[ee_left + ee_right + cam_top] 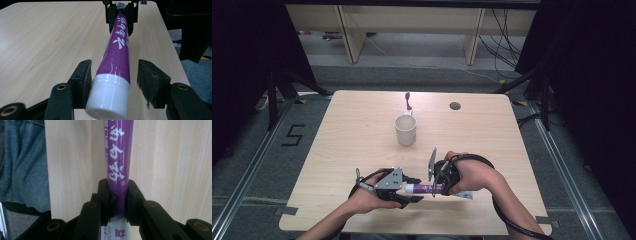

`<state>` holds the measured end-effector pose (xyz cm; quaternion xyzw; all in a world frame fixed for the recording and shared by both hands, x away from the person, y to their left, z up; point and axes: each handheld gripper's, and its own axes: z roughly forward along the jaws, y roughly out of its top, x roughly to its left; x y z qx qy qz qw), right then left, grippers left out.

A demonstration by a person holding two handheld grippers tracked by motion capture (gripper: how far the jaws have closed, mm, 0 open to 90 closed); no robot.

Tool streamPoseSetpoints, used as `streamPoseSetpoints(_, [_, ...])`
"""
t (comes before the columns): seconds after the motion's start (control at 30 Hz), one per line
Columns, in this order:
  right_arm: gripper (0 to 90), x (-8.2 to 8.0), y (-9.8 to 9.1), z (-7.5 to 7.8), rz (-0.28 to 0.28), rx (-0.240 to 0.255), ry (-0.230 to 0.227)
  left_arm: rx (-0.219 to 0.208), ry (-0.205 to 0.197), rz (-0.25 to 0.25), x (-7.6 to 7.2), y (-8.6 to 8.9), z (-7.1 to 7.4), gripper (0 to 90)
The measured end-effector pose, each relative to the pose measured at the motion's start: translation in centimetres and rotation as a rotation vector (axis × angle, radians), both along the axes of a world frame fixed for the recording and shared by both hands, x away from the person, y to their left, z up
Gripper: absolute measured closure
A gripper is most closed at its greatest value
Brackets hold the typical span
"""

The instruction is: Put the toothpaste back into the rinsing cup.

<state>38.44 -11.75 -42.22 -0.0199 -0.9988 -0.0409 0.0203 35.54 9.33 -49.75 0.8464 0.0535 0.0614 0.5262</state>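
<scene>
Purple tube (424, 188) low centre of high view, above table (352, 130), far end hidden by right hand. Right gripper (117, 195) pinching tube body. Left gripper (113, 75) spread around white cap (108, 97): one pad touching, other clear. Cap bottom cropped. Mug (405, 129) mid-frame, toothbrush (408, 103) blurred.

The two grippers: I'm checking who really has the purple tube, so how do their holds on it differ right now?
The right gripper is shut on the purple tube, pads pressed to its flattened body near the crimped end; the left gripper stands open around the white cap, with a gap at one pad. So the right gripper carries the tube, and the left does not yet grip it. Both line up along the same tube from opposite ends.
</scene>
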Motion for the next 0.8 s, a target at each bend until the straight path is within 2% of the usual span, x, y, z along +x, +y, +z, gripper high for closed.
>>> streamPoseSetpoints(0.03, [77.0,0.1,0.22,0.03,0.03,0.0,-0.002,0.013,-0.01,-0.002,0.08,0.01,0.0,46.2])
streamPoseSetpoints(0.07, [77.1,-0.01,0.33,0.16,0.012,-0.008,0.011,0.003,0.002,-0.016,0.1,-0.16,-0.14,46.6])
streamPoseSetpoints(0.13, [77.1,-0.1,0.38,0.18,-0.004,-0.009,0.008,0.007,0.002,-0.011,0.01,-0.22,-0.14,47.0])
streamPoseSetpoints(0.2, [77.0,-0.04,0.5,0.1,0.01,0.0,0.006,0.019,-0.005,-0.02,0.03,-0.26,-0.15,47.5])
streamPoseSetpoints(0.27, [77.0,-0.14,0.59,0.09,0.001,0.003,0.008,0.013,0.0,-0.022,0.03,-0.38,-0.27,47.7])
streamPoseSetpoints(0.3, [77.0,-0.06,0.71,0.18,0.013,0.001,0.007,0.021,-0.002,-0.02,0.08,-0.34,-0.27,48.1])
streamPoseSetpoints(0.33, [77.0,-0.21,0.79,0.25,-0.001,-0.012,0.007,0.028,-0.005,-0.023,0.13,-0.3,-0.28,48.6])
streamPoseSetpoints(0.43, [77.0,-0.12,0.86,0.16,0.01,0.001,0.004,0.042,-0.01,-0.027,0.19,-0.25,-0.27,50.1])
streamPoseSetpoints(0.5, [77.0,0.04,0.94,0.18,0.038,0.006,-0.006,0.033,-0.001,-0.03,0.18,-0.31,-0.35,53.8])
streamPoseSetpoints(0.63, [77.0,-0.31,1.0,0.39,0.004,-0.006,0.009,0.048,-0.025,-0.025,0.24,-0.11,-0.28,59.9])
streamPoseSetpoints(0.7, [77.0,-0.23,1.03,0.4,0.022,0.001,0.006,0.055,-0.036,-0.035,0.19,-0.11,-0.24,60.7])
streamPoseSetpoints(0.73, [77.0,-0.05,1.02,0.37,0.049,0.009,0.002,0.047,-0.028,-0.037,0.08,-0.18,-0.28,61.0])
streamPoseSetpoints(0.8, [76.9,-0.2,1.03,0.41,0.032,0.004,0.004,0.057,-0.034,-0.05,0.05,-0.16,-0.19,61.6])
